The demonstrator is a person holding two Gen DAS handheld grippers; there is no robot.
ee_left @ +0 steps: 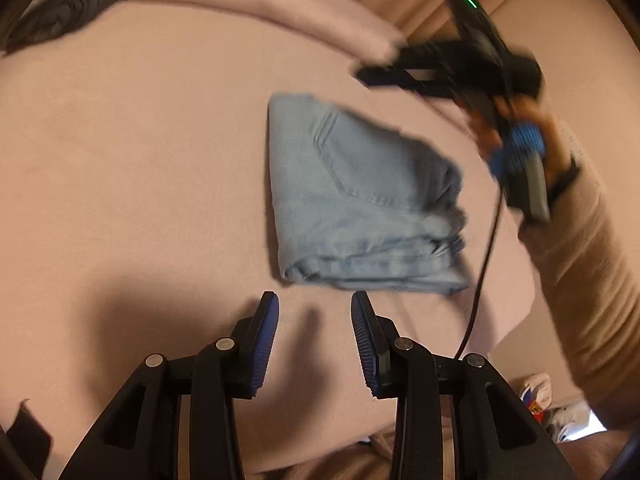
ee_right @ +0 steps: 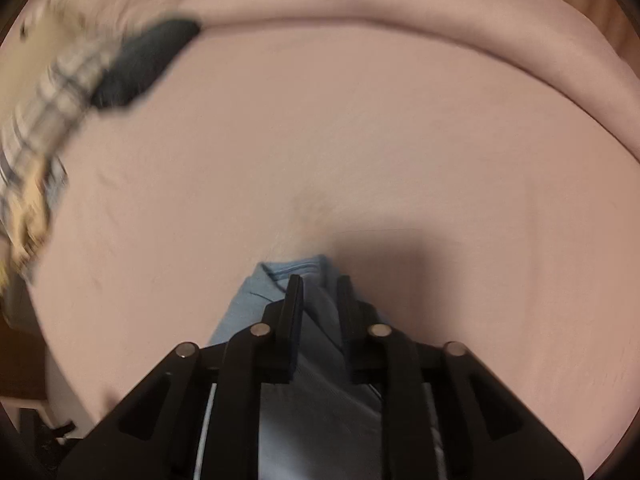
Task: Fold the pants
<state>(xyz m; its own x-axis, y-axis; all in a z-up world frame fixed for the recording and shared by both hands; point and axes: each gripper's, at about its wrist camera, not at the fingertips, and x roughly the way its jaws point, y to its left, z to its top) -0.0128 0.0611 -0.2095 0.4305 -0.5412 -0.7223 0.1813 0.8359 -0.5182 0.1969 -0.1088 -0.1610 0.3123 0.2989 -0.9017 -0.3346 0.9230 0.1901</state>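
Observation:
Light blue jeans (ee_left: 360,200) lie folded into a compact stack on the pink bed sheet (ee_left: 140,160), back pocket facing up. My left gripper (ee_left: 314,296) hovers just short of the stack's near edge, its blue pads (ee_left: 266,340) open with only sheet between them. Beyond the jeans at upper right, a hand in a beige sleeve (ee_left: 580,280) holds my right gripper (ee_left: 366,76) in the air, clear of the cloth. In the right wrist view that gripper (ee_right: 320,280) shows a narrow gap with nothing pinched; the jeans (ee_right: 250,300) lie below it.
A dark grey garment (ee_left: 68,12) (ee_right: 148,64) lies at the far left of the bed. A blurred plaid cloth (ee_right: 36,120) sits beside it. A rolled pink blanket (ee_left: 260,4) runs along the far side. A black cable (ee_left: 480,272) hangs near the right edge, with shoes (ee_left: 560,408) on the floor.

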